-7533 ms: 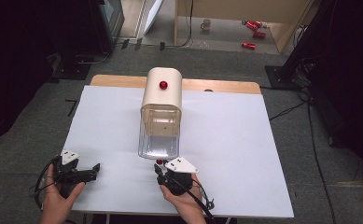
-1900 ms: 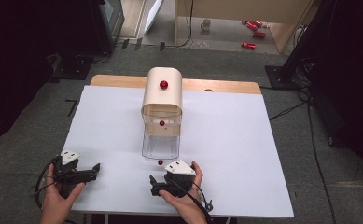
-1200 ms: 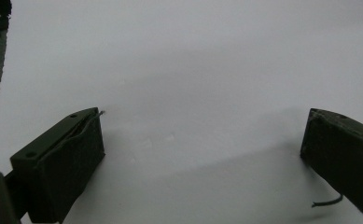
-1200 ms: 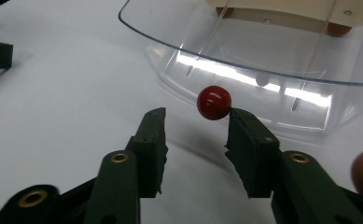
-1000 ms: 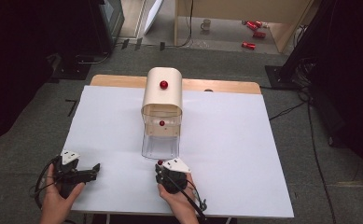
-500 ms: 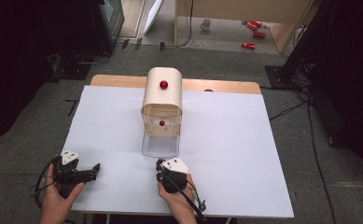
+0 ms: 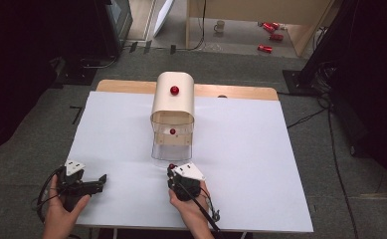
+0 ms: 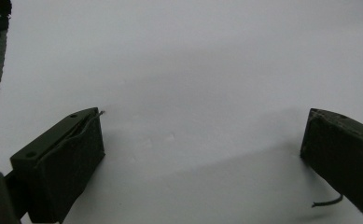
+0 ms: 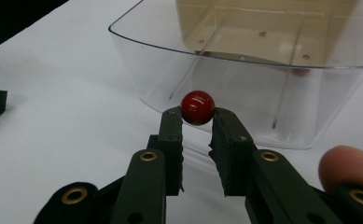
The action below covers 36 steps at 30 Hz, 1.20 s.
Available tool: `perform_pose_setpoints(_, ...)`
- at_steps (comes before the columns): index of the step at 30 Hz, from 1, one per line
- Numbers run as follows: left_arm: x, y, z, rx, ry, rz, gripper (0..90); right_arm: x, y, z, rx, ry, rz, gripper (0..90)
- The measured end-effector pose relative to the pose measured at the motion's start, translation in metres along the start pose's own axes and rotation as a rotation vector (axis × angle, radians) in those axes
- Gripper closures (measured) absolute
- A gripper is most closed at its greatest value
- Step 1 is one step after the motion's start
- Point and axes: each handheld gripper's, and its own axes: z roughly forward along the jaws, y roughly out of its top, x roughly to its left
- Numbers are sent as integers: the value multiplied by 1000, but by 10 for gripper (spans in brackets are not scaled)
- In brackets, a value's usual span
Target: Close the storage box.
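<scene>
We see a white-covered table (image 7: 250, 164) reaching across most of the high view, with grey carpet around it. At the middle of the table stands a beige box with a rounded top (image 7: 173, 97), a red knob (image 7: 174, 90) on its upper face, and a clear plastic drawer (image 7: 171, 144) pulled out of its front toward us. A second small red knob (image 7: 172, 131) shows inside, behind the clear front. Down at the near edge we hold the left claw (image 7: 100, 178) over bare table, well apart from the box; its jaws stand wide apart with nothing between them. Our right claw (image 9: 197, 122) sits just in front of the drawer's curved front wall, its jaws drawn close and pinching a small red ball (image 9: 197, 107) between their tips. A fingertip (image 9: 349, 165) rests on that claw's body.
</scene>
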Motion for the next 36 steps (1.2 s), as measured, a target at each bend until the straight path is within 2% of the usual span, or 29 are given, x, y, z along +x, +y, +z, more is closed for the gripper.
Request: perform_pose_setpoints(36, 0, 0, 0, 0, 0, 0, 0, -19, 29, 40, -5, -43, -20, 753)
